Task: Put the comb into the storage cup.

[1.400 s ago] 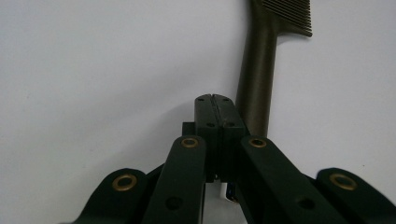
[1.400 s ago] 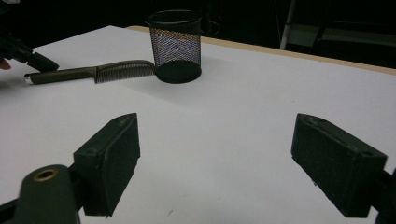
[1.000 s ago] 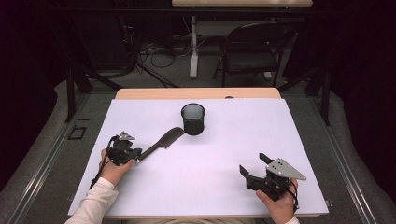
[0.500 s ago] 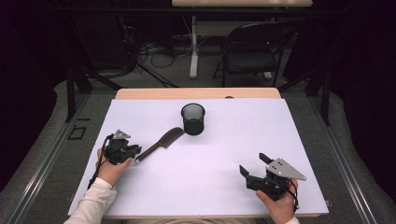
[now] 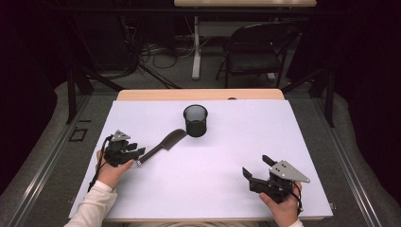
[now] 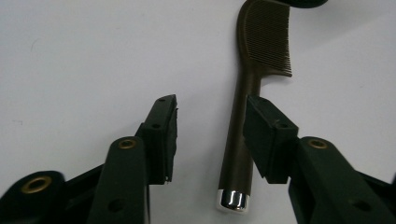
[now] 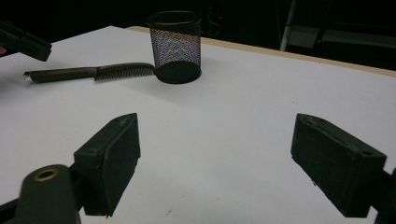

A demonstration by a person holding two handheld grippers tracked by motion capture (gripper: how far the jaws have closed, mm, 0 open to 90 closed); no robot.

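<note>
Releasing the comb [image 6: 247,140] cleanly is judged to be the step in hand; part the jaws evenly so neither pad drags the handle sideways, then draw the left gripper [image 6: 212,128] straight back along the handle's line before lifting, so the chrome end cap stays put; keep clear of the teeth, which point away from the fingertips toward the mesh cup [image 5: 195,120]

Left gripper: the jaws have just been opening and now stand part-way apart; the comb handle lies between them on the white table [image 5: 213,184]; the far pad sits against or just beside the handle, contact cannot be settled; the near pad stands well off it with bare table between; no pinch is applied; the comb's toothed end reaches ahead of the fingertips, with its tip touching or nearly touching the cup's base

Right gripper [image 7: 215,154]: jaws spread wide, nothing between the pads, bare table ahead of them; cup and comb lie well beyond its fingertips; hold it still
</note>
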